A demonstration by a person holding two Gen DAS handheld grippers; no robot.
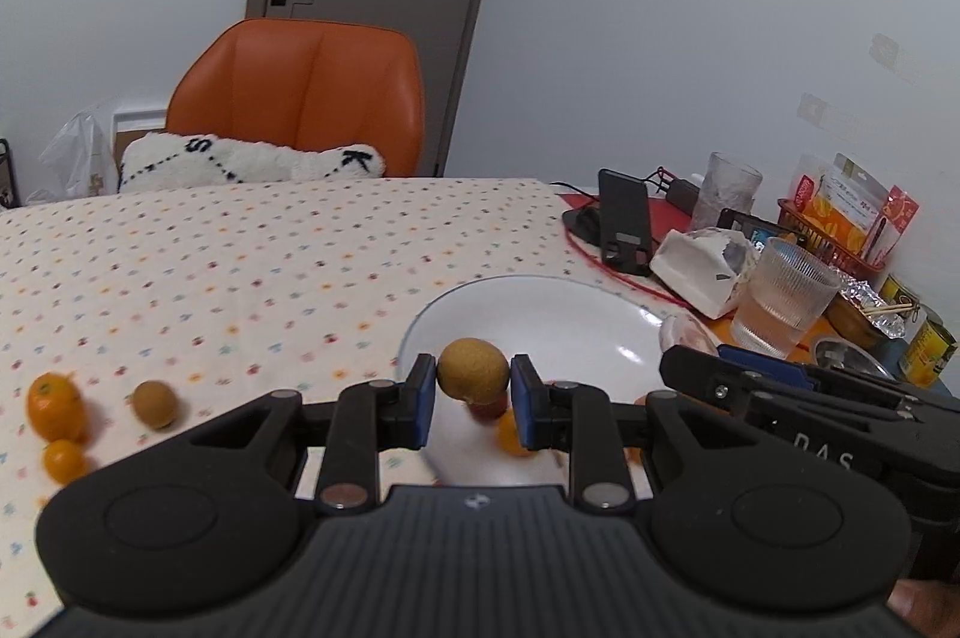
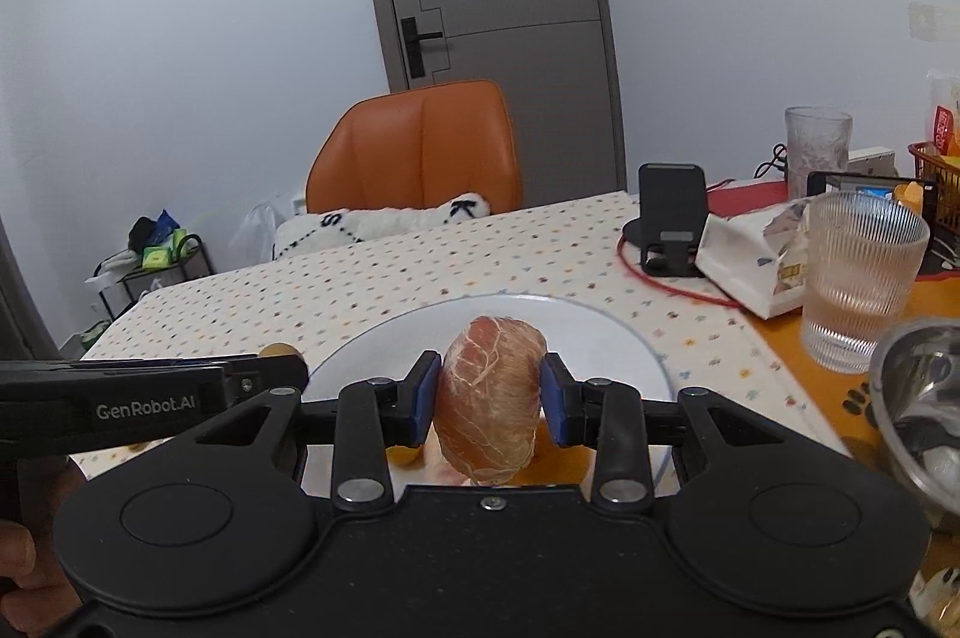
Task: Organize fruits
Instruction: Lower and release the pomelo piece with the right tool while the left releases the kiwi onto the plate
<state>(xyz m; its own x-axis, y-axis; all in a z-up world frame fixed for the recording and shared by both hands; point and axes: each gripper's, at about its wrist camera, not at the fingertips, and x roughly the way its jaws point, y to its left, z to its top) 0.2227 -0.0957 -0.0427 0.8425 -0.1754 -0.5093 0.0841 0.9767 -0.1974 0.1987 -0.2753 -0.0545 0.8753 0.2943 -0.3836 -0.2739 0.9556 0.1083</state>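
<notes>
Your left gripper [image 1: 471, 391] pinches a kiwi [image 1: 472, 369], and your right gripper [image 2: 489, 398] clamps a peeled fruit [image 2: 489, 398], long axis roughly upright, both above the plate [image 2: 576, 332].

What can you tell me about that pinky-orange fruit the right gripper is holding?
The peeled fruit looks like a citrus piece with its skin off: pinkish-orange flesh under a web of white pith. It is oval and stands on end, a little tilted. The right gripper is shut on it, one blue pad pressing each side. It hangs above the white plate, not resting on it. Its back is hidden, so I cannot tell if it is whole.
</notes>
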